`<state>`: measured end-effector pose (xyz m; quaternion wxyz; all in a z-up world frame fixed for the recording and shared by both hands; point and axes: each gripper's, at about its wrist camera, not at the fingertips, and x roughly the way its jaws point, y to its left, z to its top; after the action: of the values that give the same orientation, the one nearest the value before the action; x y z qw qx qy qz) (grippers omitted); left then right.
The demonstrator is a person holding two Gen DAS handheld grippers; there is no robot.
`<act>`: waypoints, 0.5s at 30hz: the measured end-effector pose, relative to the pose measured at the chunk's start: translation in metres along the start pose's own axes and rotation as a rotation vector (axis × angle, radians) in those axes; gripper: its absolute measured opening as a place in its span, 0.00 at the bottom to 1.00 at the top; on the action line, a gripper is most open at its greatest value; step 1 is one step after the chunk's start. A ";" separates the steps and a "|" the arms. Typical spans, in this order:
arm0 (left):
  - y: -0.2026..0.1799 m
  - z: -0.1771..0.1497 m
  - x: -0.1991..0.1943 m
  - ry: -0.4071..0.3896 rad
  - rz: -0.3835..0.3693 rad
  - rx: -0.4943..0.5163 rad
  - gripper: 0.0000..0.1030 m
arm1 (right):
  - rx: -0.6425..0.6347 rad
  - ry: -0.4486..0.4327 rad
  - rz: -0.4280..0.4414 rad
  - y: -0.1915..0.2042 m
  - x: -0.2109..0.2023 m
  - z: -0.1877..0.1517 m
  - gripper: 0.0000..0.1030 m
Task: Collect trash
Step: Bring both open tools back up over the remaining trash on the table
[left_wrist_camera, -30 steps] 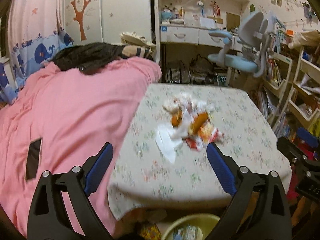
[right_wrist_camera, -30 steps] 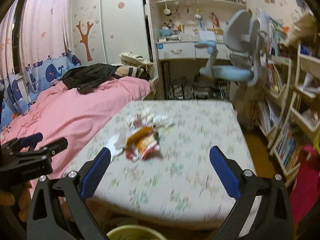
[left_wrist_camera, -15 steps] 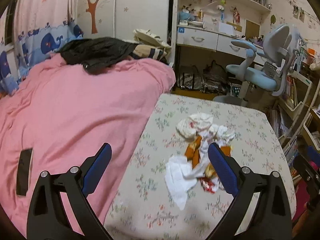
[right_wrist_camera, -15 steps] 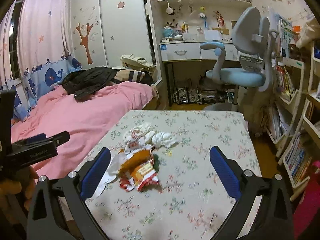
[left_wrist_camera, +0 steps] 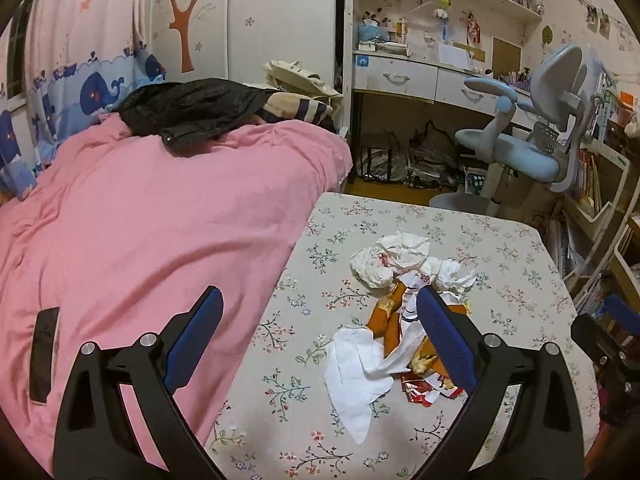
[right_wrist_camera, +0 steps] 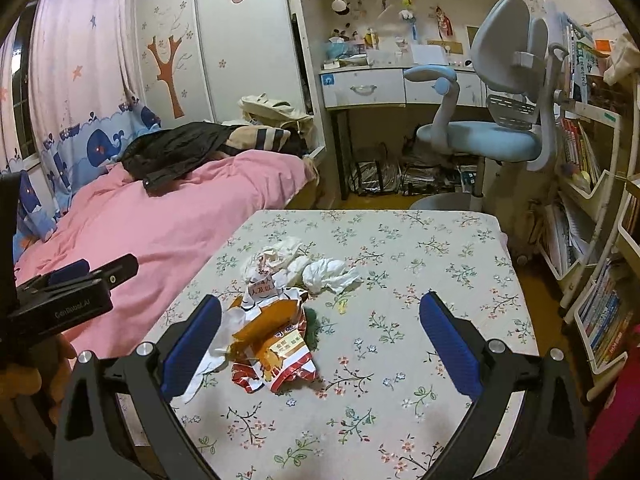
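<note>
Both grippers have advanced over the floral tablecloth (right_wrist_camera: 420,264); left gripper (left_wrist_camera: 320,320) and right gripper (right_wrist_camera: 320,326) hover with jaws apart, empty. Trash pile (right_wrist_camera: 280,312) lies mid-table, untouched. Approach step; next, descend and close on a snack wrapper (right_wrist_camera: 280,344).

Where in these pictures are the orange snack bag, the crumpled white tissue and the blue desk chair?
orange snack bag (right_wrist_camera: 280,340): right wrist view, on its printed front.
crumpled white tissue (right_wrist_camera: 326,274): right wrist view, middle of the wad.
blue desk chair (right_wrist_camera: 480,140): right wrist view, on the seat cushion.
</note>
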<state>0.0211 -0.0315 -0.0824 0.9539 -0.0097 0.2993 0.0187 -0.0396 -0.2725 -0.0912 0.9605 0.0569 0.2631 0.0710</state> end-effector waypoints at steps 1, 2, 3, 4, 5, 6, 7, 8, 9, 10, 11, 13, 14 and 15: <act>0.000 0.000 0.001 0.005 -0.001 0.000 0.91 | -0.002 0.005 -0.001 0.001 0.001 0.000 0.93; 0.000 -0.001 0.001 0.009 -0.007 -0.006 0.91 | -0.003 0.010 -0.002 0.001 0.002 -0.001 0.93; 0.001 -0.001 0.000 0.008 -0.010 -0.012 0.91 | -0.005 0.013 -0.003 0.001 0.003 -0.001 0.93; 0.002 -0.001 0.000 0.008 -0.011 -0.015 0.91 | -0.007 0.016 -0.003 0.001 0.003 -0.002 0.93; 0.002 -0.001 0.000 0.009 -0.010 -0.016 0.91 | -0.011 0.020 -0.006 0.002 0.004 -0.002 0.93; 0.002 -0.002 0.000 0.011 -0.012 -0.016 0.91 | -0.012 0.021 -0.007 0.002 0.004 -0.003 0.93; 0.002 -0.002 0.000 0.011 -0.014 -0.018 0.91 | -0.013 0.024 -0.008 0.003 0.005 -0.004 0.93; 0.003 -0.002 -0.001 0.010 -0.013 -0.021 0.91 | -0.012 0.028 -0.007 0.002 0.005 -0.004 0.93; 0.004 -0.002 -0.001 0.011 -0.014 -0.024 0.92 | -0.009 0.033 -0.006 0.002 0.007 -0.005 0.93; 0.005 -0.002 -0.001 0.014 -0.014 -0.027 0.92 | -0.006 0.037 -0.005 0.001 0.007 -0.005 0.93; 0.006 -0.002 0.000 0.016 -0.014 -0.030 0.92 | -0.001 0.044 -0.004 0.001 0.009 -0.006 0.93; 0.007 -0.002 0.000 0.018 -0.013 -0.034 0.92 | 0.005 0.050 -0.004 0.000 0.010 -0.007 0.93; 0.007 -0.002 0.000 0.017 -0.012 -0.035 0.92 | 0.006 0.051 -0.004 -0.001 0.010 -0.007 0.93; 0.007 -0.002 0.000 0.017 -0.011 -0.036 0.92 | 0.007 0.053 -0.004 -0.001 0.011 -0.007 0.93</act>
<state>0.0191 -0.0248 -0.0842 0.9511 -0.0286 0.3070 0.0187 -0.0342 -0.2709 -0.1028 0.9532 0.0576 0.2887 0.0695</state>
